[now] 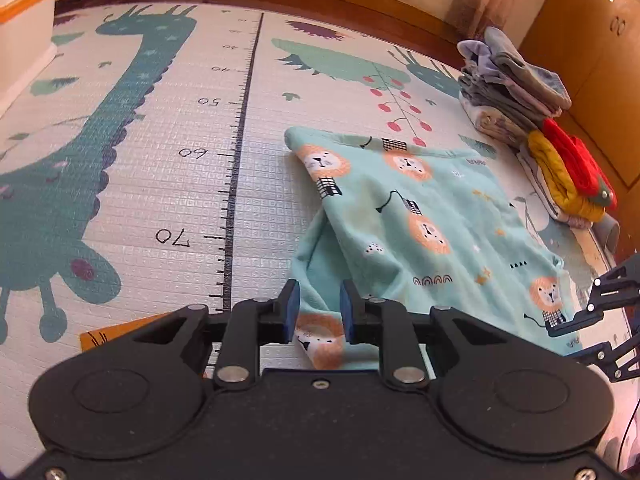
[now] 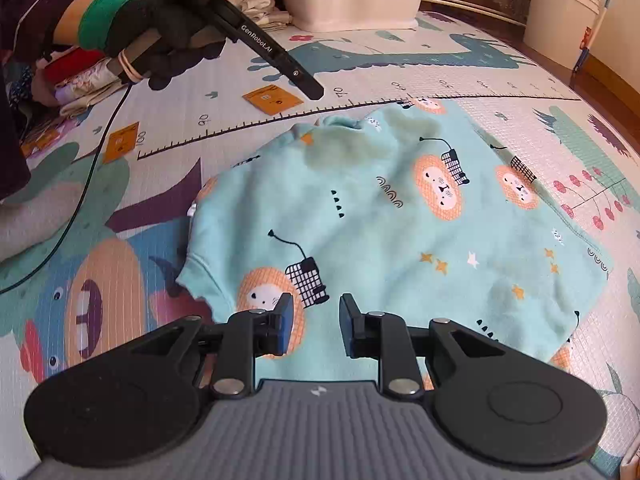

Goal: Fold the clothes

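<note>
On the play mat [image 1: 168,184] at far left, white bin [image 1: 24,32] with an orange rim, lid on, contents out of sight. Further right, a printed ruler line [image 1: 240,152] with bare mat on both sides, the widest open room. Right of that line, mint lion-print sweatshirt [image 1: 420,216], lying mostly flat, near-left part folded up into a ridge, long axis slanting from the far left corner toward the near right. Low in the left wrist view, left tongs [image 1: 320,316], pads apart, cloth showing through the gap; cannot tell whether touching. Along the mat's right edge, just past the sweatshirt, two stacks of folded clothes [image 1: 516,92], grey on the far one, red and yellow on the near one.

From the right wrist view, at upper left, gloved hand [image 2: 160,28] with a green cuff around the other tool's handle. Beside it, two orange cards [image 2: 272,98] near the ruler marks. Centre and right, sweatshirt spread wide across, ribbed edge at the near left, another edge at right well inside the mat border. Right tongs [image 2: 316,324] apart, clamped on nothing, over the sweatshirt's near edge. Far right, white bucket [image 2: 560,12] off the mat, inside hidden.
</note>
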A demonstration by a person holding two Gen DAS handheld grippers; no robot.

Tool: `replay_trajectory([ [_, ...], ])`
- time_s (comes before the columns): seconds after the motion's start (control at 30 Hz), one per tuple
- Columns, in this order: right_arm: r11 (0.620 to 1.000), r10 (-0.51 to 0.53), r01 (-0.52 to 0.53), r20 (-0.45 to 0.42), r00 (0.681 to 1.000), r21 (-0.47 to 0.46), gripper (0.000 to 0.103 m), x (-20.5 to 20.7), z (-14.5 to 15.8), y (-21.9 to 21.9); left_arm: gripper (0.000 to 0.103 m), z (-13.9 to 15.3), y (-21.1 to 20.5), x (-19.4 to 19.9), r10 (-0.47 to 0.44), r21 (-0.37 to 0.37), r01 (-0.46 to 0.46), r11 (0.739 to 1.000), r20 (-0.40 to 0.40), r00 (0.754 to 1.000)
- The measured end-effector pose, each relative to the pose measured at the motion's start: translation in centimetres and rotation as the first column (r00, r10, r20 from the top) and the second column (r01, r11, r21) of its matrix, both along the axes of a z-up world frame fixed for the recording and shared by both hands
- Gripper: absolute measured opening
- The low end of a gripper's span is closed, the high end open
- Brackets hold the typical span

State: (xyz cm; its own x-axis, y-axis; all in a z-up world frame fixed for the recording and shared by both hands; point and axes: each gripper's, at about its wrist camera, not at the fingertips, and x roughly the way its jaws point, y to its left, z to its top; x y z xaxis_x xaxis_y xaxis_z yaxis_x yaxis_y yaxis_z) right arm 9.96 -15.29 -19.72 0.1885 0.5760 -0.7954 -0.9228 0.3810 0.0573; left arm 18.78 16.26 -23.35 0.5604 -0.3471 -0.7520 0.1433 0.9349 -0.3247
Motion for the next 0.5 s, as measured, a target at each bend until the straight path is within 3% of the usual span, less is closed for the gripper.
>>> replay_trajectory([
  [0.07,0.998,0.067,-0.067,0.009,0.998,-0.012,0.026,0.6,0.4,0.6,0.018,-0.8,0.7,0.8,0.014,-0.045,-0.015,0.999,-0.021,1.000],
  [0.17,0.999,0.019,-0.017,0.044,0.999,-0.044,0.025,1.3,0.3,1.2,0.018,-2.0,0.5,2.1,-0.006,-0.064,0.004,0.998,-0.044,0.999],
  [0.27,0.996,-0.053,0.055,0.025,0.998,-0.069,0.025,2.5,-1.2,1.4,0.018,-2.9,0.3,3.4,0.001,-0.068,-0.005,0.998,-0.062,0.998],
  [0.37,0.995,0.005,-0.002,0.027,1.000,-0.096,0.026,2.1,-2.3,1.0,0.018,-3.6,0.3,4.2,0.010,-0.108,-0.020,0.994,-0.095,0.995],
  [0.5,0.996,0.056,-0.056,-0.002,0.998,-0.062,0.026,0.0,-1.8,-0.7,0.018,-3.6,0.0,3.8,-0.027,-0.068,0.022,0.997,-0.079,0.996],
])
